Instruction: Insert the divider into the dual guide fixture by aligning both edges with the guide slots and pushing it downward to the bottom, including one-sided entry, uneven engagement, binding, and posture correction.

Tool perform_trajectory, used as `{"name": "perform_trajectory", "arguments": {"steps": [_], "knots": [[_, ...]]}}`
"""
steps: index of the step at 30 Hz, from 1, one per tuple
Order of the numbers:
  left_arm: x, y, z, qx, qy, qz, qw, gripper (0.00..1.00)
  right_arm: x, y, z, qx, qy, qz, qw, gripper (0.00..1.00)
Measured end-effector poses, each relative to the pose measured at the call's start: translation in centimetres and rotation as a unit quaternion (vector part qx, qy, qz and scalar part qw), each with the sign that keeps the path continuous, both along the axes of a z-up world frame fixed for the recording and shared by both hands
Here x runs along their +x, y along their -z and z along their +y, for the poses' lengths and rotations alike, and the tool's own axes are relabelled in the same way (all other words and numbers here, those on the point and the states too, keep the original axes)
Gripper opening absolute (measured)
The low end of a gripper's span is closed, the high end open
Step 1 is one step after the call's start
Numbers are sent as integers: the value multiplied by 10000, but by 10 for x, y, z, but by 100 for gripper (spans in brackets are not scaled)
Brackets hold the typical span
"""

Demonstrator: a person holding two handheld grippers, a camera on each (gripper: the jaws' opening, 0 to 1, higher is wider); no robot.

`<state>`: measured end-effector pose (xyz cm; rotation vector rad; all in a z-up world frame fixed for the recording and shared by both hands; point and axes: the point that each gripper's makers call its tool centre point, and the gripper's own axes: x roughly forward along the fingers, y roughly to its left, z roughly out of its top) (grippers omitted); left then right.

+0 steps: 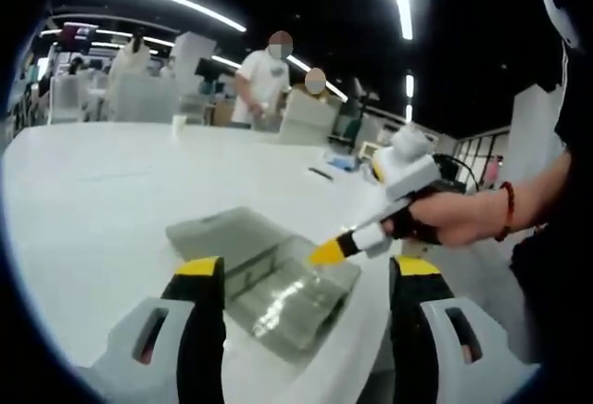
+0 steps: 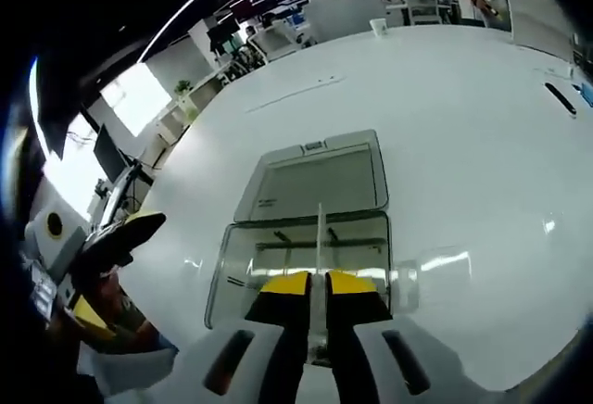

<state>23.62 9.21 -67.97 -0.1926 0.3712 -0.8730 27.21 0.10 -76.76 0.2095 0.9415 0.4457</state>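
White table (image 2: 482, 126): right claw (image 2: 317, 285) pinches divider (image 2: 320, 237) over clear open case (image 2: 306, 246); left claw (image 1: 301, 274) wide.

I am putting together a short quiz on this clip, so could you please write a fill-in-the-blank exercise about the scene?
1. The right hand-held gripper is shut on a thin clear ____.
2. The clear box lies on a ____ table with its lid open.
3. The left hand-held gripper has its jaws ____, with nothing between them.
4. The fingertips of both hand-held grippers are coloured ____.

Missing words: divider; white; open; yellow
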Motion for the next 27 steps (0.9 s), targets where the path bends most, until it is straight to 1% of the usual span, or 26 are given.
{"name": "perform_trajectory", "arguments": {"steps": [1, 2, 3, 4, 7, 10, 12, 15, 18, 20, 24, 27], "knots": [[0, 0, 0, 3, -5, 6, 10000, 70, -1, 1, 6, 50, -163, 85, 9998, 1], [1, 0, -1, 10, -32, 17, 10000, 69, -3, 3, 5, -7, -124, 197, 9997, 1], [1, 0, -1, 27, -40, 19, 10000, 69, -2, 6, 6, -217, -387, 147, 9989, 1], [1, 0, -1, 37, -42, 14, 10000, 69, -1, 6, 6, -255, -434, 128, 9986, 1], [0, 0, 0, 53, -77, 28, 10000, 69, -2, 8, 6, -199, -400, 160, 9989, 1], [-3, 5, 1, 169, -108, 120, 9997, 69, -3, 12, 5, -81, -354, 202, 9991, 1], [-4, 7, 3, 303, -155, 176, 9993, 67, -3, 12, 6, -97, -426, 206, 9988, 1], [-6, 6, 3, 361, -219, 162, 9990, 67, -3, 14, 6, -196, -553, 204, 9981, 1], [-6, 9, 5, 441, -309, 230, 9983, 67, -4, 19, 7, -211, -605, 238, 9977, 1], [-7, 11, 7, 510, -362, 250, 9977, 67, -3, 18, 6, -208, -604, 228, 9977, 2], [-10, 15, 9, 606, -552, 361, 9960, 67, -4, 19, 6, -150, -604, 170, 9979, 2], [-11, 21, 12, 764, -759, 455, 9931, 67, -5, 19, 7, -102, -634, 127, 9979, 3]]}}
